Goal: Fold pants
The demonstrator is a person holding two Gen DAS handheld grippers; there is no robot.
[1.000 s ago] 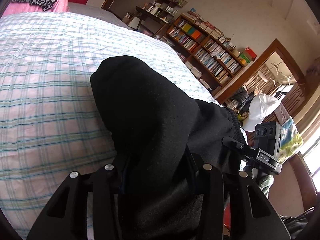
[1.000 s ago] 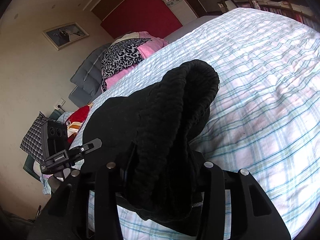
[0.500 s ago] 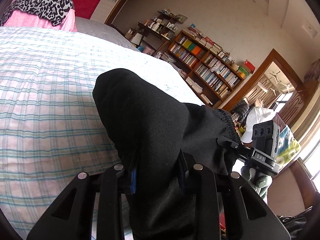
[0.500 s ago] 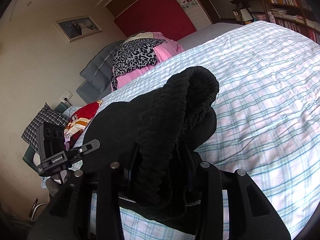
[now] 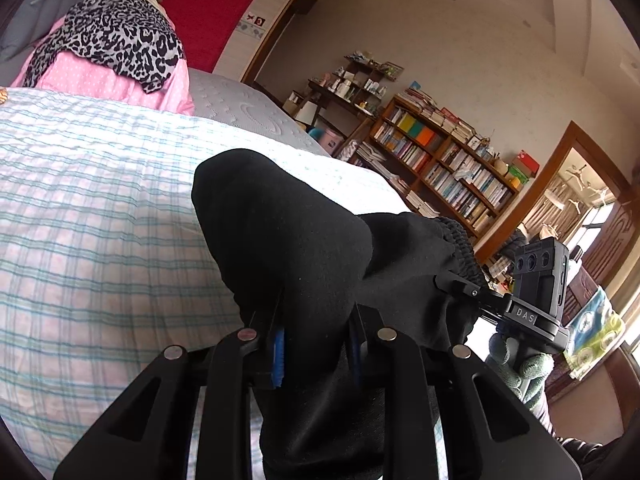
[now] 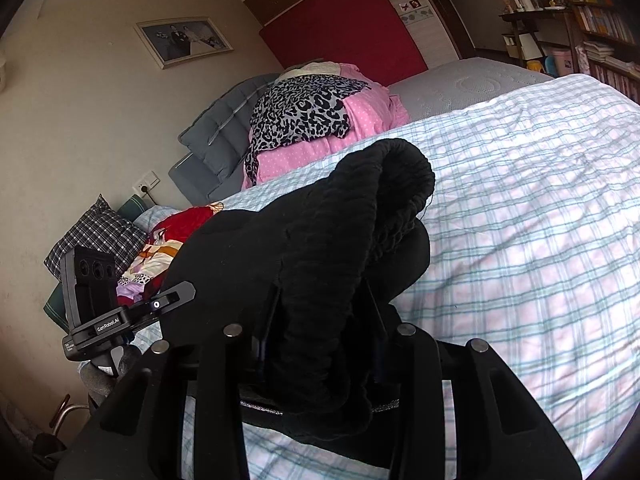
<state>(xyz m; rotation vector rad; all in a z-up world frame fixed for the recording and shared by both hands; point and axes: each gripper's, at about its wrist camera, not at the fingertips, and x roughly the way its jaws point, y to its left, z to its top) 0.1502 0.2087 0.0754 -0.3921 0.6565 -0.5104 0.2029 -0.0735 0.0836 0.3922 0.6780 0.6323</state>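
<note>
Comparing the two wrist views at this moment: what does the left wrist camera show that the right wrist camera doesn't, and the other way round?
Left wrist only: the doorway, the long bookcase in full, and the right gripper's camera held in a gloved hand.

Right wrist only: the framed photo, the checked cushion and the ribbed waistband of the black pants.

Both: the pants clamped in that view's jaws, the plaid sheet, the leopard-print cloth on pink bedding, the red panel.

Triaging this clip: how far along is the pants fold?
Early to mid. Done: both grippers have a hold. In hand: the left gripper, whose jaws have just been closing, pinches plain fabric of the black pants; the right gripper clamps the ribbed waistband, bunched above the checked bedspread. Left: laying flat and creasing; no finished fold shows.
</note>
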